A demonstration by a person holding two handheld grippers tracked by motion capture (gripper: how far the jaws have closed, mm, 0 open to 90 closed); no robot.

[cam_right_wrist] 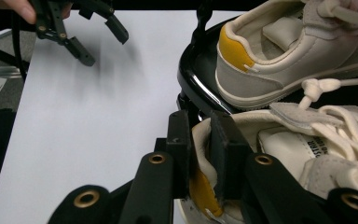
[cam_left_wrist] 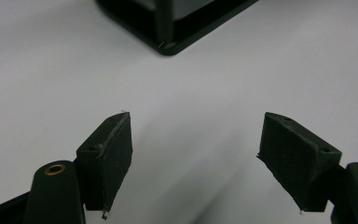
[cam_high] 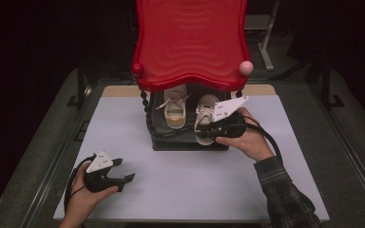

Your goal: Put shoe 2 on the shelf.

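Note:
Two white sneakers with yellow heel tabs stand side by side on the black lower tier [cam_high: 164, 137] of a small rack. My right gripper [cam_high: 208, 129] is shut on the heel collar of the right-hand sneaker [cam_high: 206, 110]; in the right gripper view its jaws pinch that heel [cam_right_wrist: 200, 186] from inside and outside. The other sneaker [cam_high: 176, 108] [cam_right_wrist: 279, 56] sits untouched beside it. Low over the white tabletop at the front left, my left gripper [cam_high: 124, 170] [cam_left_wrist: 196, 154] is open with nothing between its fingers, well apart from the rack.
A red wavy shelf [cam_high: 190, 42] overhangs the shoes, with a pink knob [cam_high: 245, 67] at its right front corner. The rack's black corner [cam_left_wrist: 168, 32] lies ahead of my left gripper. The white table surface [cam_high: 180, 190] spreads out in front of the rack.

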